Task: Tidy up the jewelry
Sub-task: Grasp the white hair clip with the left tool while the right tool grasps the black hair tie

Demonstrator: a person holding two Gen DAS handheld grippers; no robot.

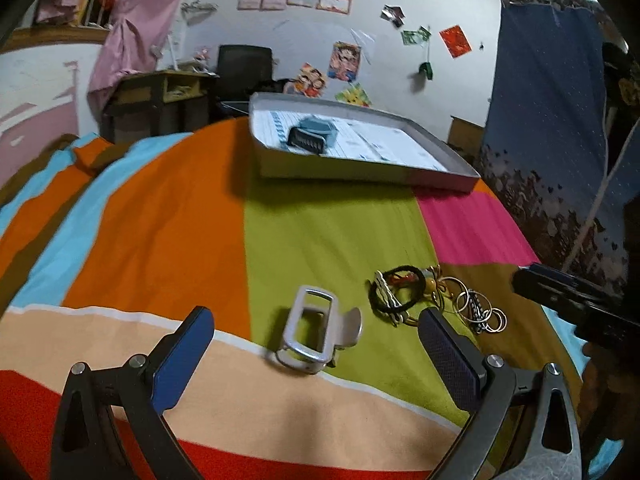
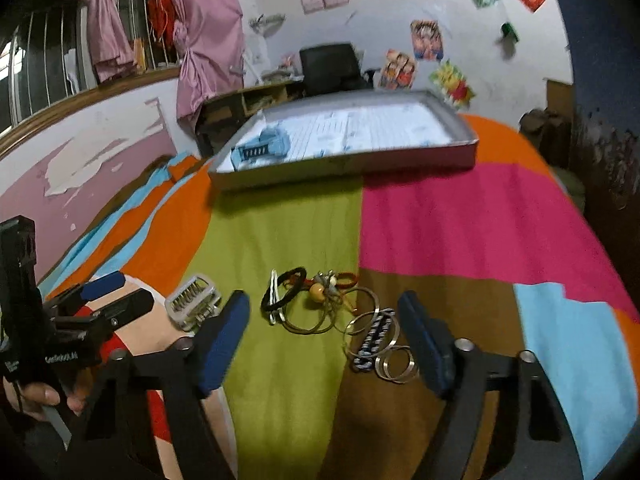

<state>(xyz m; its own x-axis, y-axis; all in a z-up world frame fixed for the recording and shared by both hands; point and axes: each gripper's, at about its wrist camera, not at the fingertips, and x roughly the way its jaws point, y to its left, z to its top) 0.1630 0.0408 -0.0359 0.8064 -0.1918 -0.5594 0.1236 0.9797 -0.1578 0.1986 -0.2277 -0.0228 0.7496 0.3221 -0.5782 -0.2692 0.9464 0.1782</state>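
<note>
Now my left claw (image 1: 316, 356) gapes over silver hair clip (image 1: 310, 334) on bed (image 1: 160, 220); right claw (image 2: 324, 336) released above bangles (image 2: 380, 344), near bed's front edge.

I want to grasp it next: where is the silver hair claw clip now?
The silver claw clip lies on the bedspread between the open left gripper's fingertips, left of the jewelry pile.

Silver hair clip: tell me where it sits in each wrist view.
Left wrist: silver hair clip lies low centre, between the open left claw's fingers.
Right wrist: lower left, left of the right claw's left finger.
Shared landmark: black hair tie beside it.
</note>
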